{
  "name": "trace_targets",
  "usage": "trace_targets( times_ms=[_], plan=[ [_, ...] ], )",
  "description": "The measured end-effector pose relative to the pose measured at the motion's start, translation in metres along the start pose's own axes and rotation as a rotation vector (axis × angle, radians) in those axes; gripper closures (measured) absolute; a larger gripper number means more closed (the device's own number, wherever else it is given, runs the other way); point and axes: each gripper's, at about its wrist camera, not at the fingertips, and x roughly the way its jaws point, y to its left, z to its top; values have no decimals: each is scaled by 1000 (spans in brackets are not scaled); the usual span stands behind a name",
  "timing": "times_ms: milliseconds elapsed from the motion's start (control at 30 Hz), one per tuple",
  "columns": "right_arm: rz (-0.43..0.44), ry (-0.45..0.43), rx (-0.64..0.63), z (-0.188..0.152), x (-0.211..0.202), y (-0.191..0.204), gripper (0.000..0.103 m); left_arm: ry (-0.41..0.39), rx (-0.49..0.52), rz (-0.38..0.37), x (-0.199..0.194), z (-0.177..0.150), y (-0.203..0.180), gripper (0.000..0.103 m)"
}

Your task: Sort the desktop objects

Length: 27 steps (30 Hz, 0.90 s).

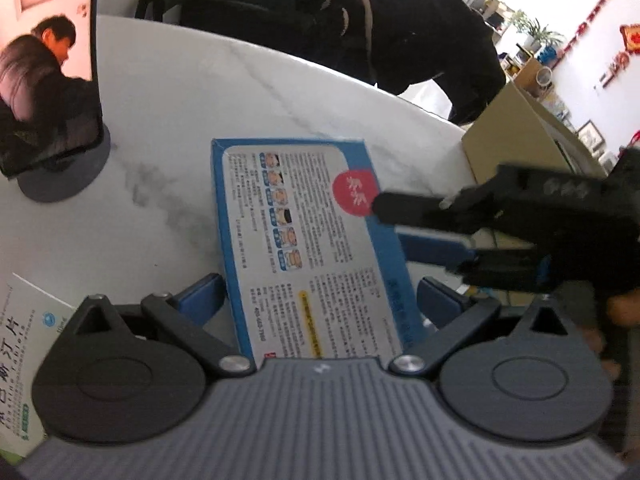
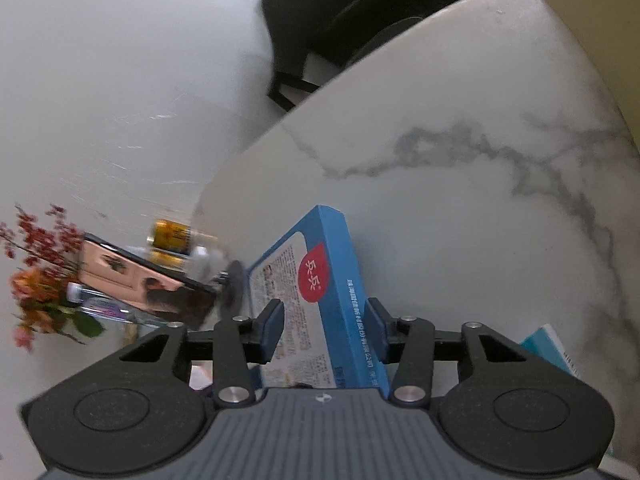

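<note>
a flat blue cardboard box with a white printed label and a red round mark is held tilted above the white marble-patterned bench. the right tongs are clenched on it, their blue pads pressing its two broad faces near one long edge; in the left wrist view the right tongs reach in from the right. the left tongs are released, spread wide, with the box's near end between their pads and no firm contact visible. a phone on a round grey stand stands at the left. a white and green medicine box lies at the near left. a brown cardboard carton sits at the bench's right edge.
</note>
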Motion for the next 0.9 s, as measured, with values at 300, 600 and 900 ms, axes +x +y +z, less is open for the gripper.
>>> trace_targets(
  times_ms=[300,600,900],
  plan=[
    [60,-19,-4,-7,-25,3,54,9,-22,-58,4,1,-2,0],
    [110,-44,-6,-17,-41,6,54,43,-42,-101,5,4,-2,0],
    [31,-65,-64,-21,-48,10,54,61,-77,-190,4,-10,-2,0]
  ],
)
